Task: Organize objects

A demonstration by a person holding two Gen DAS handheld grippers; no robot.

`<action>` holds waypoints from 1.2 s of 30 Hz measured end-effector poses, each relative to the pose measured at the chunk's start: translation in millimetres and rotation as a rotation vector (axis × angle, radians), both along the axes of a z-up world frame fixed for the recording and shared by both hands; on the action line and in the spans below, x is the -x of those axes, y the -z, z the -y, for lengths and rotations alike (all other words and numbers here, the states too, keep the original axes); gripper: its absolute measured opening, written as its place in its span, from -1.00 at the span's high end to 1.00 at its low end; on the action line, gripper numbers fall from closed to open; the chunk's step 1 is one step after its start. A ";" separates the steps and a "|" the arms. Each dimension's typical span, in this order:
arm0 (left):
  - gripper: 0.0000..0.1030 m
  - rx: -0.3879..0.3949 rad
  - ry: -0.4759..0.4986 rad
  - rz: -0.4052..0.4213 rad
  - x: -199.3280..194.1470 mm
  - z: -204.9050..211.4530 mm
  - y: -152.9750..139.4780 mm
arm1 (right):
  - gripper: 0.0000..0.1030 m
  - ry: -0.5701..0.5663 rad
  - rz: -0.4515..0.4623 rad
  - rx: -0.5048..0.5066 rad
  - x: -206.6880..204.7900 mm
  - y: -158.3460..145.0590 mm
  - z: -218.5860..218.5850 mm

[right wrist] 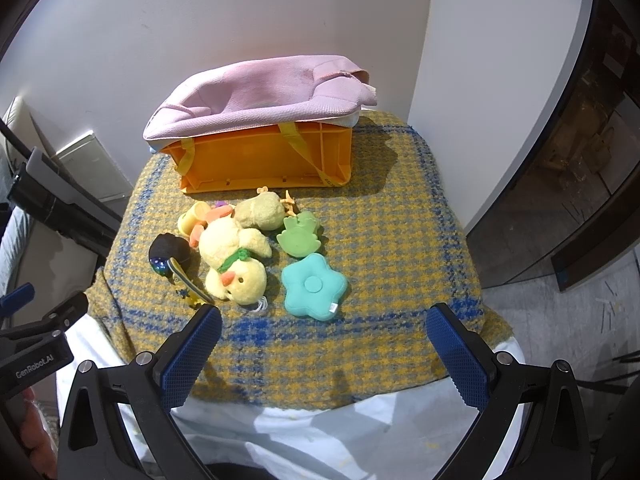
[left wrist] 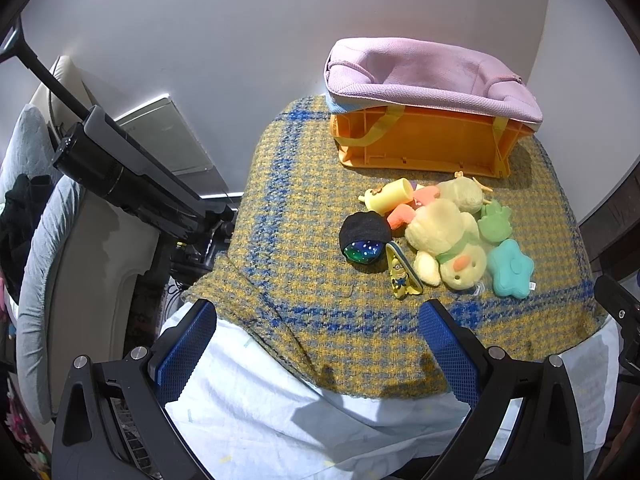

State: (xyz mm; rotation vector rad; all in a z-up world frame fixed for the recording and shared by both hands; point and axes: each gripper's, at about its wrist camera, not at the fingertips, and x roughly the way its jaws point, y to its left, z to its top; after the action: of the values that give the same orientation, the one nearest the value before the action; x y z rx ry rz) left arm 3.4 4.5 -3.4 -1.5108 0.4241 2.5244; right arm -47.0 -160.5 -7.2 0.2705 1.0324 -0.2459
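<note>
Both tongs spread wide, nothing pinched: left tongs (left wrist: pixel 318 354) low over the near edge of the desk, right tongs (right wrist: pixel 324 356) likewise, blue pads facing inward. Desk draped with a yellow, grey and blue checked blanket (right wrist: pixel 392 248) over a white sheet (right wrist: pixel 304 432). At the far side against the white wall, an orange plastic crate (right wrist: pixel 264 160) with a pink fabric bag (right wrist: pixel 260 92) sagging into and over its top, yellow straps hanging down the crate's front. Just in front of the crate, a close heap of toys on the blanket. Largest in the heap: a pale yellow plush duck (right wrist: pixel 234 264) with an orange beak and green neck band, head toward the tongs. Behind it, touching, a smaller tan plush (right wrist: pixel 260 210). To its right, a green frog-shaped toy (right wrist: pixel 300 236), and nearer, just beside the duck's head, a teal star-shaped cushion (right wrist: pixel 314 290) with a small tag. To the duck's left, a yellow toy cup (left wrist: pixel 390 196) on its side and orange pieces (left wrist: pixel 402 216) next to it. Further left, a dark round bundle (left wrist: pixel 365 238) with a shiny blue-green patch, and leaning beside it a yellow cartoon figure on a flat strip (left wrist: pixel 402 274). In the left wrist view, a black pole-like device (left wrist: pixel 132 172) slanting past the desk's left edge.
</note>
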 end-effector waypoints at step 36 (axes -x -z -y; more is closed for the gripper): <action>-1.00 0.007 0.489 -0.010 56.2 -60.5 82.9 | -0.99 0.168 -0.064 -0.029 -54.1 88.0 24.8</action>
State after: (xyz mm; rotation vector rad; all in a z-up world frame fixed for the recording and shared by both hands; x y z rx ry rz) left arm -52.8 65.0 -86.3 -1.2117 0.7063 2.1473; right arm 7.2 -185.3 -95.2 0.3777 1.0783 -0.3935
